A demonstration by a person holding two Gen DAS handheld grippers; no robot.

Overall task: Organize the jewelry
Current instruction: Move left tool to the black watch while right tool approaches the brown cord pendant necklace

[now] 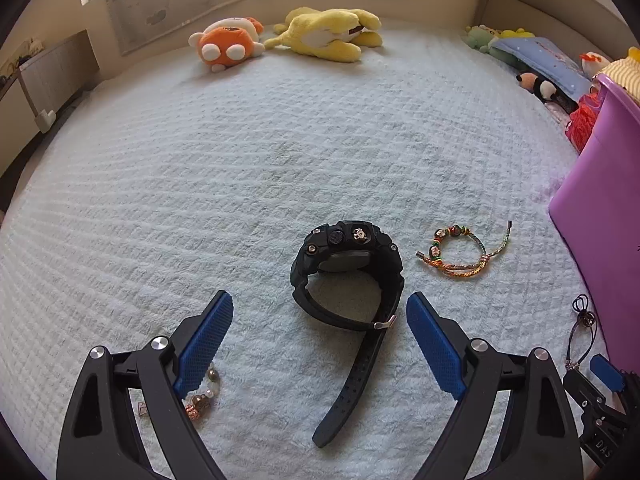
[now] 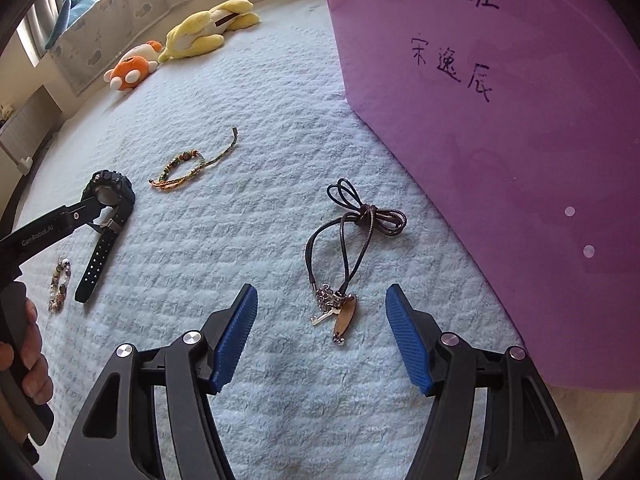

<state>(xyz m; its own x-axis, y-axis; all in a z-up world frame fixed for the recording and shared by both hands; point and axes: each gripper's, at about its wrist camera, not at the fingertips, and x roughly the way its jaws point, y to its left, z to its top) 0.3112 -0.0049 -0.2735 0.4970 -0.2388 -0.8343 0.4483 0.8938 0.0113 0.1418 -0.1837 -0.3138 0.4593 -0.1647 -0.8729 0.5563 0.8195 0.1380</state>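
Observation:
A black wristwatch (image 1: 347, 276) lies on the white bedspread, its strap running between my open left gripper's (image 1: 320, 306) blue fingers; it also shows in the right wrist view (image 2: 105, 220). A woven beaded bracelet (image 1: 460, 252) lies right of the watch, and shows in the right wrist view (image 2: 192, 166). A bead bracelet (image 1: 204, 394) is half hidden under the left finger; the right wrist view shows it too (image 2: 59, 284). A dark cord necklace with key and wooden pendants (image 2: 344, 264) lies just ahead of my open right gripper (image 2: 322, 300), between its fingers.
A purple plastic box (image 2: 500, 140) with handwritten characters stands at the right, also seen in the left wrist view (image 1: 604, 220). An orange plush (image 1: 226, 44) and a yellow plush (image 1: 328, 34) lie at the bed's far side. More toys and a pillow (image 1: 540, 60) sit far right.

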